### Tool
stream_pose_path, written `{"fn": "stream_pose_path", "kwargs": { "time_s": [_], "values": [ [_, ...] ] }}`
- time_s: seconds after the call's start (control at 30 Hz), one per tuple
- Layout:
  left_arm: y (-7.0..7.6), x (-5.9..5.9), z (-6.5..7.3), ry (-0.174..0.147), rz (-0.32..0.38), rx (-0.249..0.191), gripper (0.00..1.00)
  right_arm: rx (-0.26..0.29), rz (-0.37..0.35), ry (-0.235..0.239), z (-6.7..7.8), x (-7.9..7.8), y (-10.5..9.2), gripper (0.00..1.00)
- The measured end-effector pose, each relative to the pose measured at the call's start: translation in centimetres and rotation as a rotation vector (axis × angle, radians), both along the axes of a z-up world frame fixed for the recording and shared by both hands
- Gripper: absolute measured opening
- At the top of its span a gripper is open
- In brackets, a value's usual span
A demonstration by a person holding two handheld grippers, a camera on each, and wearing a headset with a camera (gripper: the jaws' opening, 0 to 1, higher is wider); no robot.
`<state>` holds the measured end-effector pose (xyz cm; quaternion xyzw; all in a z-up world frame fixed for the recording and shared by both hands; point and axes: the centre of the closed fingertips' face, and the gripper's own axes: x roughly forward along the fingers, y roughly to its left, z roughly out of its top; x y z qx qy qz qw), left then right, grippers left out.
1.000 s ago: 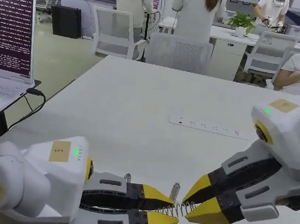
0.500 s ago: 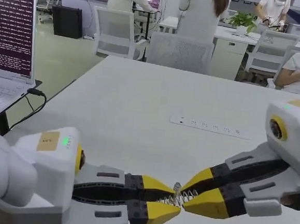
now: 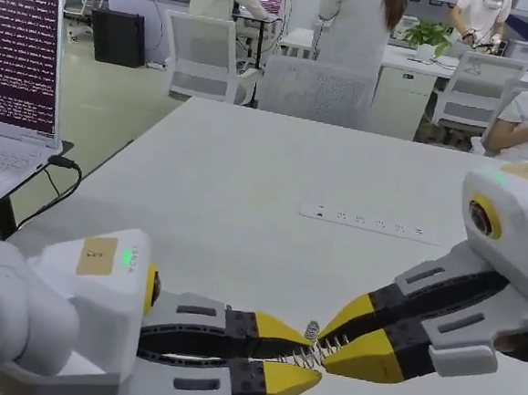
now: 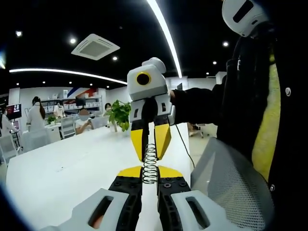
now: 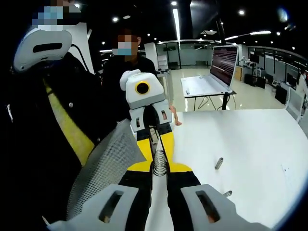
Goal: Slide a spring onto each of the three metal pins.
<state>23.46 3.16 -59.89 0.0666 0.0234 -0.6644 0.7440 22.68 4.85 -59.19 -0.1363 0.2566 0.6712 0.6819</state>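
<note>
Looking down from the headset, I have the two tongs meeting tip to tip low over the white table [image 3: 246,187]. The left tongs [image 4: 150,173] come in from my left and the right tongs [image 5: 160,168] from my right, their yellow tips almost touching.

A spring [image 4: 150,159] bridges the short gap between them. One end sits between the left tongs' tips and the other between the right tongs' tips. Both pairs of jaws are drawn in narrow, each clenched on its end of the spring, which lies roughly level and in line with both. I cannot tell whether a pin runs inside the coils.

Each gripper view looks straight along the spring at the opposite tongs, with the coils rising from the middle of its own jaws. The spring is held up off the table.

Just beyond the point where the tips meet, an upright spring [image 3: 311,329] stands on the table. In the right gripper view a short metal stub [image 5: 226,193] stands on the table just to the right of those jaws. It is too small for me to tell what it is.

Well beyond the tips lies a white power strip [image 3: 371,226]. Far off to the left of the left tongs, an open laptop [image 3: 19,50] sits on a separate stand.
</note>
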Motion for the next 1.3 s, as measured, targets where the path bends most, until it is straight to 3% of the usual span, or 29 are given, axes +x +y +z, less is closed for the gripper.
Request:
{"fn": "stream_pose_path", "kwargs": {
  "time_s": [0.23,0.5,0.73,1.07,1.3],
  "values": [
    [-0.4,-0.3,-0.7,-0.037,-0.010,0.048,0.03,-0.140,0.054,-0.052,-0.4,-0.3,0.0,0.08],
    [-0.9,-0.5,-1.5,-0.064,-0.021,0.092,0.03,-0.364,0.128,-0.144,-0.7,-0.7,-0.2,0.08],
    [-1.1,-0.5,-1.8,-0.076,-0.022,0.104,0.03,-0.490,0.184,-0.203,-0.9,-0.7,0.1,0.08],
    [-1.1,-0.5,-1.6,-0.060,-0.022,0.067,0.02,-0.555,0.202,-0.199,-0.8,-0.7,0.2,0.09],
    [-0.9,-0.4,-1.0,-0.048,-0.015,0.026,0.02,-0.547,0.201,-0.204,-0.8,-0.5,0.2,0.11]
  ]
}}
